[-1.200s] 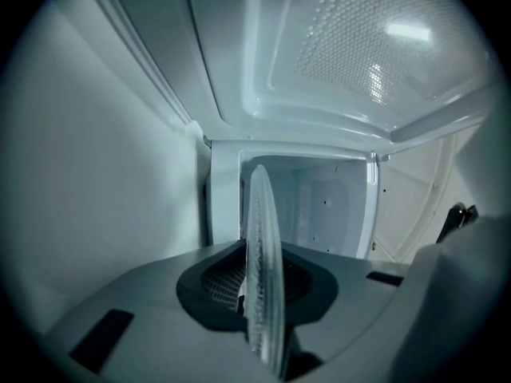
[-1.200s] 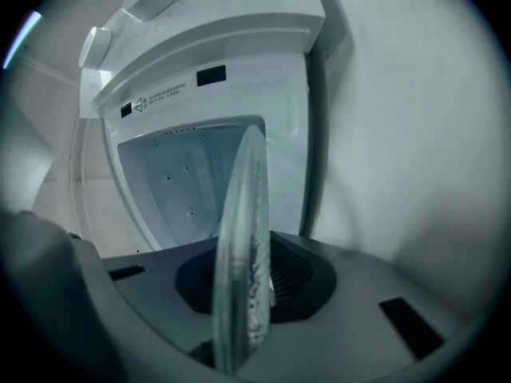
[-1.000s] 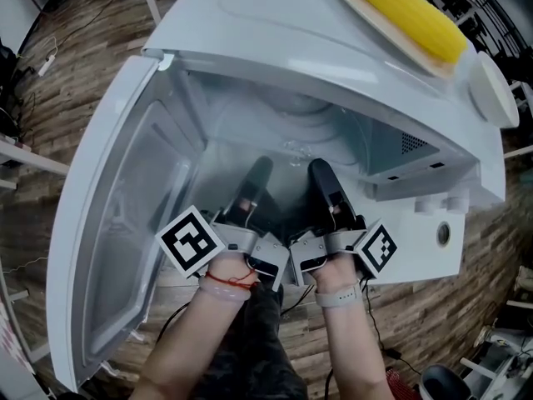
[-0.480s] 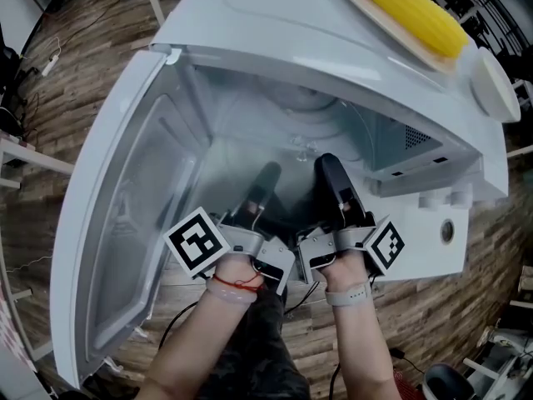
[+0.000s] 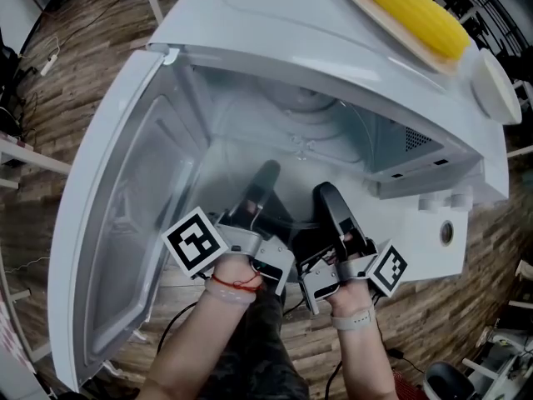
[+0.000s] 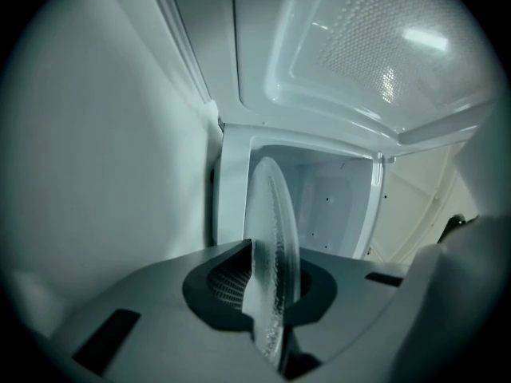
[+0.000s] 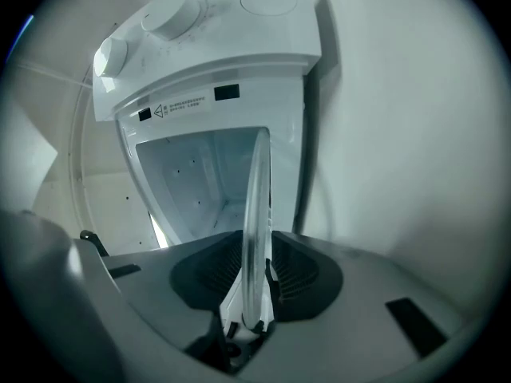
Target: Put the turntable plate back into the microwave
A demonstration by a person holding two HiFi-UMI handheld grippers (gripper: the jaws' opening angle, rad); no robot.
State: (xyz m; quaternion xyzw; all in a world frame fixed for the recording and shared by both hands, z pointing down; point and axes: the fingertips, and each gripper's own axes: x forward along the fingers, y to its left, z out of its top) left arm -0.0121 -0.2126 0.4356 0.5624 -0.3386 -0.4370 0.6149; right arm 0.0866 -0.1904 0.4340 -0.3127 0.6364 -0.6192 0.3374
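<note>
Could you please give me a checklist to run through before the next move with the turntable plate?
1. Microwave door wide open: ok.
2. Left gripper shut on the turntable plate: ok.
3. Right gripper let go: ok. Its fingers have just been opening, and the plate's rim is between them but not pressed.
4. Plate seated flat inside the cavity: cannot tell, because the glass barely shows in the head view.
5. Corn on top of the microwave, away from both grippers: ok.
</note>
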